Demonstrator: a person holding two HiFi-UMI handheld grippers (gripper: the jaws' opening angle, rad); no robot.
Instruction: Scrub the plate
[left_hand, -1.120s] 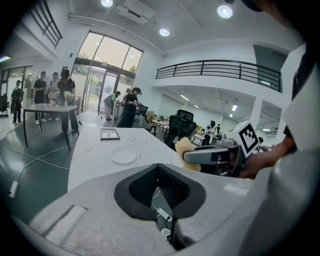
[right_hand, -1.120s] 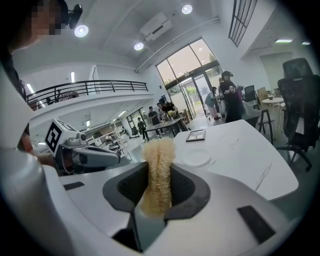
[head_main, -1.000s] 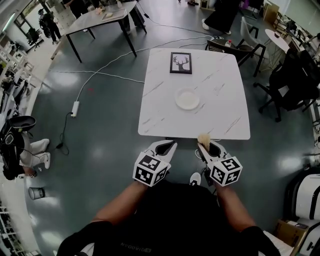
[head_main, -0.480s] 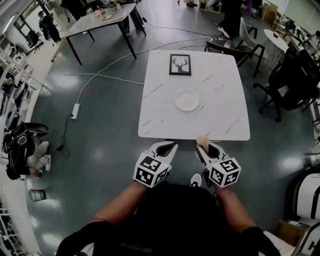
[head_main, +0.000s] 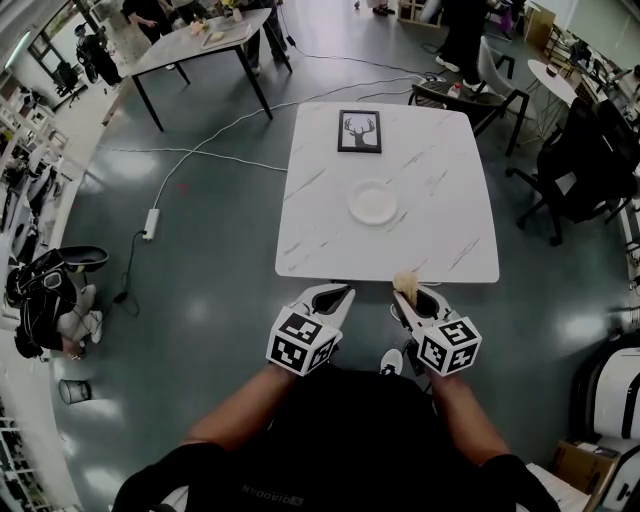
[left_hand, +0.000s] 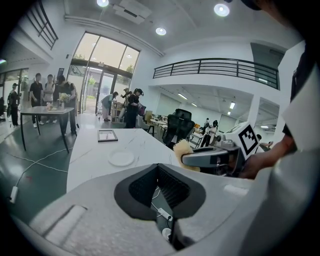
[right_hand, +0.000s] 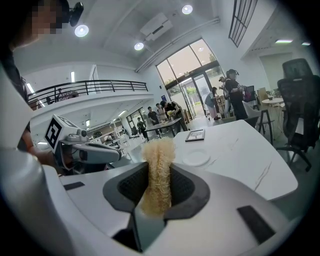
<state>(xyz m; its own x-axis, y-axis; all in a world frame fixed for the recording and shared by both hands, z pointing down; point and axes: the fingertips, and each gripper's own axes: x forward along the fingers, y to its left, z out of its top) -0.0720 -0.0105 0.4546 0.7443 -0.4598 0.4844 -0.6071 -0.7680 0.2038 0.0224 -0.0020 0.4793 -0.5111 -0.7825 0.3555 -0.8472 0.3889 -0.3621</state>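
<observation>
Head view, plate (head_main: 372, 201) on table (head_main: 440, 245), right claw (head_main: 407, 293) gripping scrubber (head_main: 405, 280), left claw (head_main: 341, 292) closed.

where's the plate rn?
Head view: the plate lies near the middle of the white table, just this side of the framed picture, well ahead of the right gripper holding the scrubber.

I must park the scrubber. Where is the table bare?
Bare marble lies between the plate and the near edge of the table, and on both sides of the plate. The framed picture sits at the far edge; nowhere crowded.
</observation>
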